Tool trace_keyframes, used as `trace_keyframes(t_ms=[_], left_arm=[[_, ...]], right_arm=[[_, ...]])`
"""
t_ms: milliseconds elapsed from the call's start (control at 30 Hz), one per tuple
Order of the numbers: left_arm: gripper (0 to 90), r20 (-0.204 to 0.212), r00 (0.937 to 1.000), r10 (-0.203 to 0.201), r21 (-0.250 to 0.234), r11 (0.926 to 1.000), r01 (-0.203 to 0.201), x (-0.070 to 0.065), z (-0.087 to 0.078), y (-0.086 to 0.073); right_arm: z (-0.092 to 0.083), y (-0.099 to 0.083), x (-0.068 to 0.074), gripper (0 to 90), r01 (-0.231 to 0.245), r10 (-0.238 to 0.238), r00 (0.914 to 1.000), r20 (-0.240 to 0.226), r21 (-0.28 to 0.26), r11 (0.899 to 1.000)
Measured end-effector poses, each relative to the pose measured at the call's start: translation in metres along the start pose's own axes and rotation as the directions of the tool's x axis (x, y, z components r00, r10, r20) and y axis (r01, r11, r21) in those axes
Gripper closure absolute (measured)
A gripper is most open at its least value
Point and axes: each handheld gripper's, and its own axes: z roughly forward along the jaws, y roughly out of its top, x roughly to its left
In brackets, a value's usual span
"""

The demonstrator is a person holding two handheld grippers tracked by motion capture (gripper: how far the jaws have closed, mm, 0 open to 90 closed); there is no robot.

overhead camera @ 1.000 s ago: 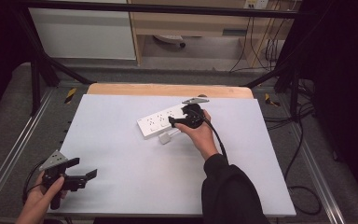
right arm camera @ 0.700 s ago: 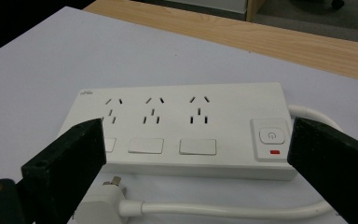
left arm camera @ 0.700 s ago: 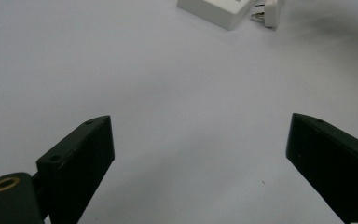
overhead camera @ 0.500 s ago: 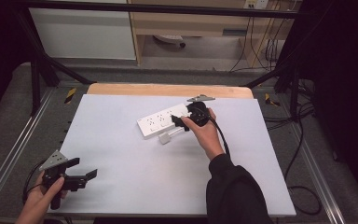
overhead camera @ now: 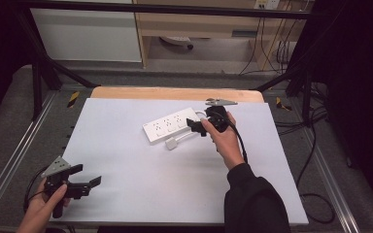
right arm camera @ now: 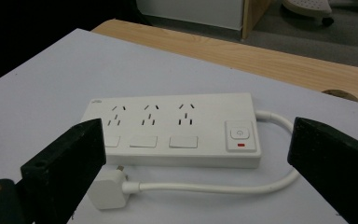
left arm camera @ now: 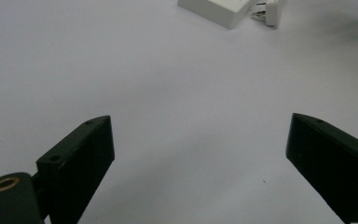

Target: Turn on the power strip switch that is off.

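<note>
A white power strip with three socket groups lies on the white mat, its short cord looping round to a white plug beside its near side. My right gripper hovers just right of the strip's switch end, pointing at it. Its jaws have just been opening and now stand open, with nothing between them. The right gripper view looks past my right gripper onto the strip, the plug and the cord. My left gripper rests open at the mat's near left corner. The left gripper view shows that gripper over bare mat, with the strip far off.
The white mat covers a wooden table whose back edge shows bare. Metal frame rails run along both sides. Cables lie on the floor at the right. A white cabinet stands beyond the table.
My right gripper has drawn back from the power strip, rightward and slightly up. The left gripper has stayed where it was.
</note>
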Motion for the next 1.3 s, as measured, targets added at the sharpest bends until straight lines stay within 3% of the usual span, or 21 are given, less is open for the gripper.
trace_keyframes(t_ms=[800,1300], left_arm=[[7.8,-0.005,1.0,-0.001,0.009,1.0,0.001,0.0,0.001,-0.001],[7.8,-0.006,1.0,-0.003,0.012,0.9999,0.003,-0.001,0.002,-0.001]], right_arm=[[-0.076,-0.037,-0.028,4.7,-0.037,0.041,0.9983,0.04,-0.113,0.993],[-0.116,-0.079,-0.042,3.8,-0.037,0.051,0.9946,0.09,-0.158,0.987]])
